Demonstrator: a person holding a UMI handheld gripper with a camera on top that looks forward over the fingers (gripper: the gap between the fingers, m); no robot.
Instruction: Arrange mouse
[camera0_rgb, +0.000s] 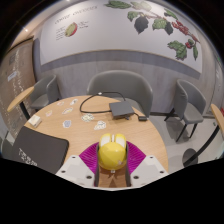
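Between claw (112, 166) pads: yellow mouse (112, 152) (round wooden table (85, 112)).

Colours and patterns, itemised:

- Mouse (112, 152): bright yellow, glossy, with a pale centre stripe; sits between magenta pads (89, 158).
- Gripper (112, 168) fingers: white outer shells.
- Table (70, 112): light tan wood.
- Laptop (36, 148), at 9 o'clock of the mouse: matte black.
- Cable (95, 100), at 12 o'clock: black.
- Chairs (122, 88): grey upholstery.
- Wall (110, 40): white, printed with dark red fruit and green leaves (160, 22) at 1 o'clock.
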